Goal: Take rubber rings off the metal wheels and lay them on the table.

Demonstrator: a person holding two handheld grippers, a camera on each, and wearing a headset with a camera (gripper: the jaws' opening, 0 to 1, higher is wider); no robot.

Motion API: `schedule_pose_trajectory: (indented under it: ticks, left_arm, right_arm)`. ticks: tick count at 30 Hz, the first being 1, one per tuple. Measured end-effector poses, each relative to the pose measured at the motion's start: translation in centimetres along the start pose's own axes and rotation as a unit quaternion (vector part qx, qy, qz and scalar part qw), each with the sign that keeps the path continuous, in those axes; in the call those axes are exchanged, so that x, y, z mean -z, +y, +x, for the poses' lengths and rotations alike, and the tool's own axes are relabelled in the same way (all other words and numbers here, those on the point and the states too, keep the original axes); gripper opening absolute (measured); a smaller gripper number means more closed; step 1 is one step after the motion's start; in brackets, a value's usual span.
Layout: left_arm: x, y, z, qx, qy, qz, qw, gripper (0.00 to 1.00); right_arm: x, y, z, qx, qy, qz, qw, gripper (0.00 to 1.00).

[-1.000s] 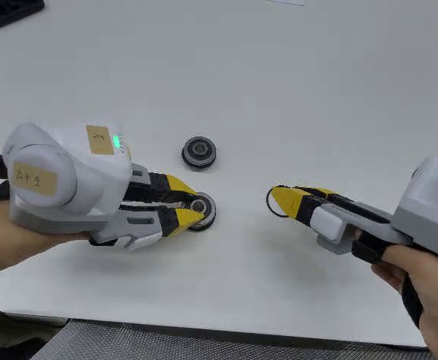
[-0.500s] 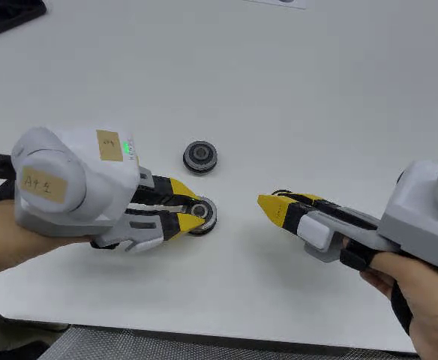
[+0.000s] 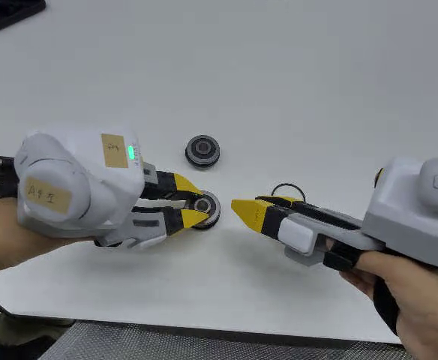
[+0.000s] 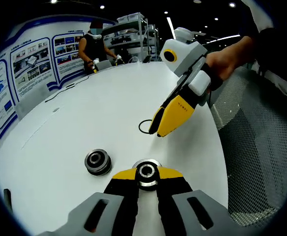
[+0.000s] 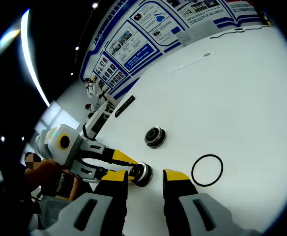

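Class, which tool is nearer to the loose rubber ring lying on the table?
Right. The ring lies close beside the right tool, just back from its tips. The left tool is farther off, shut on a wheel on the other side of those tips.

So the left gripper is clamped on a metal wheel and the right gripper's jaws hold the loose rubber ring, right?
Not quite. The rubber ring lies on the table beside the right gripper, whose jaws hold nothing, as the right gripper view shows. The left gripper is clamped on a metal wheel.
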State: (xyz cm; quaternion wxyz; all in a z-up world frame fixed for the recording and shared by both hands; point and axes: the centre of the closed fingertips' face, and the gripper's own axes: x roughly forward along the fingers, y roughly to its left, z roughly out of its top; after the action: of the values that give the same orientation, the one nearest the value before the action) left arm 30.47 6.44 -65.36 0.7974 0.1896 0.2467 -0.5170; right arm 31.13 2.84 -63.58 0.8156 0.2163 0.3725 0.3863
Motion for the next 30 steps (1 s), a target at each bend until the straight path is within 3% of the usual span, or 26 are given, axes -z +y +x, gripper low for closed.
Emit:
schedule_pose_trajectory:
  ticks: [13, 30]
  left_arm:
    - [0.0, 0.1, -0.1, 0.000, 0.000, 0.003, 1.0000, 0.14]
    - [0.0, 0.2, 0.0, 0.001, -0.002, 0.003, 1.0000, 0.13]
  right_arm:
    - [1.5, 1.6, 1.7, -0.046, 0.030, 0.023, 0.9982, 0.40]
    - [2.4, 2.3, 2.9, -0.056, 0.051, 0.054, 0.9957, 0.43]
